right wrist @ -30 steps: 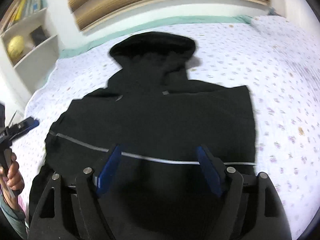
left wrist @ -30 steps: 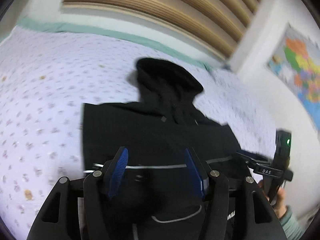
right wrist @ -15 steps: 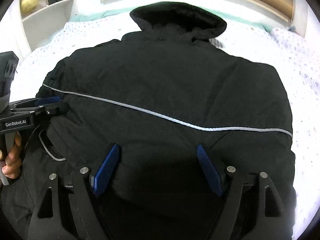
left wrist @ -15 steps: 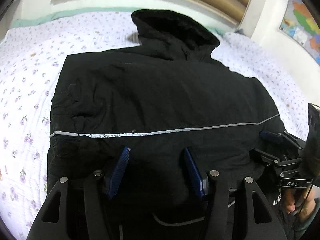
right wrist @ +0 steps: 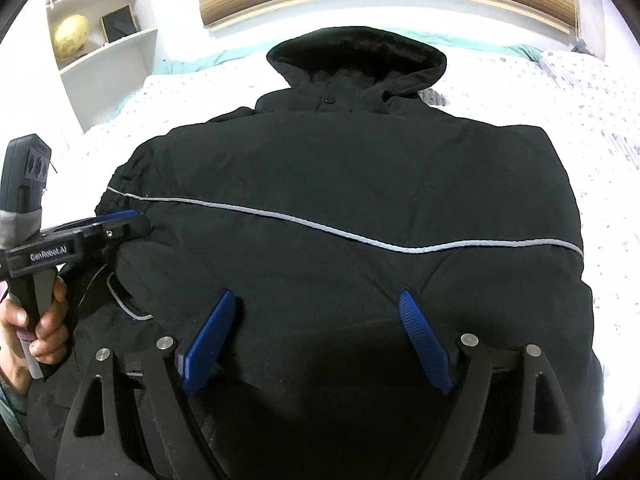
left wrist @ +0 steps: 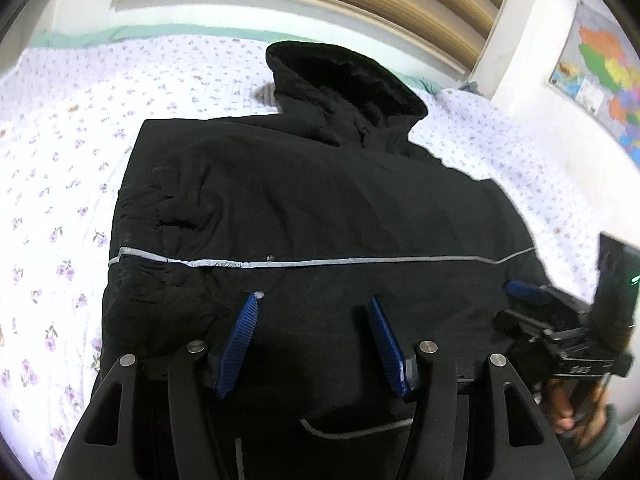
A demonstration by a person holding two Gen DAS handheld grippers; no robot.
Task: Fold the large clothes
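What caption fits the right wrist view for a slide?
Black hooded jacket spread on a flowered bedspread, right gripper opening above its lower part.

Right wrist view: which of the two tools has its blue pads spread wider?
The right tool, over the black jacket and opening with nothing pinched. The left tool, side-on at the jacket's left edge, shows a narrower gap.

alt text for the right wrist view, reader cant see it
A black hooded jacket lies spread on a floral bedspread, hood at the far end, a thin grey stripe across it. The right gripper hangs over the near part, its blue-padded jaws opening with nothing pinched between them. The left gripper reaches the jacket's left edge.
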